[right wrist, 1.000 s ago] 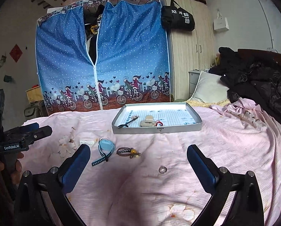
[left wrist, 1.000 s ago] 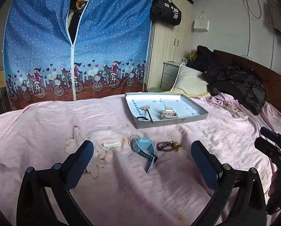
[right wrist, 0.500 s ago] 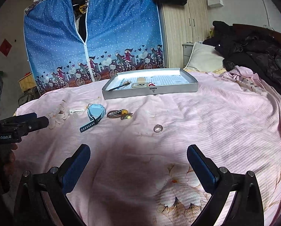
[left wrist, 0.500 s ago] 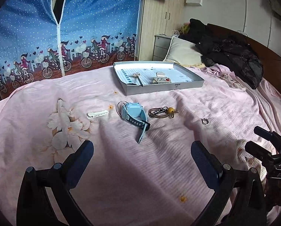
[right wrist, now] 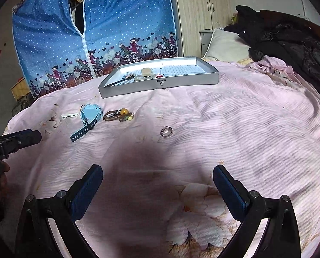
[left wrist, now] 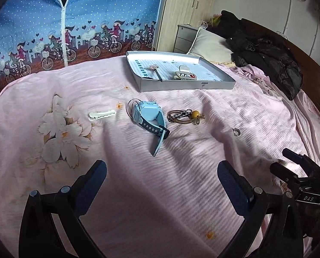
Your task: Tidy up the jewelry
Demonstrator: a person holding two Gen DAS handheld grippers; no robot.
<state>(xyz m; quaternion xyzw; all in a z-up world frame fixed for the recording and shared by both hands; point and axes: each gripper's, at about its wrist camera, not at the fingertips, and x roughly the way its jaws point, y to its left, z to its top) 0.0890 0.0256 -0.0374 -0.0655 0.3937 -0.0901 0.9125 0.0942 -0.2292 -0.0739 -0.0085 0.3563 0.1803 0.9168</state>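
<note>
Both grippers hover over the bed, jaws spread wide, nothing between them: left gripper (left wrist: 162,173), right gripper (right wrist: 157,177). Fingers are black plastic with flat blue pads (right wrist: 86,191). The sheet (left wrist: 181,172) is soft pink fabric with a fine ribbed weave, wrinkled, printed with pale flowers. Loose items lie in a rough row on it, well apart from both grippers. The clip (left wrist: 102,115) is white plastic, long and narrow, at the left end. Just right of it is the watch (left wrist: 148,118): rounded-square light-blue case, rubbery strap with a row of holes, one strap end pointing toward the camera; a thin wire hoop (left wrist: 131,109) lies against its left side. Next comes the cord (left wrist: 182,115), a brown loop with a round amber bead. Farther right and nearer sits the ring (right wrist: 166,131), thin silvery metal band with a small setting, roughly ahead of the right gripper. Behind the row is the tray (right wrist: 181,81): shallow, rectangular, grey walls, grid-printed floor. Inside it is a dark pin (left wrist: 156,71) with a sparkly head, plus a small pale piece with red detail that I cannot identify. Black puffy jackets (right wrist: 293,49) are piled on the right.
</note>
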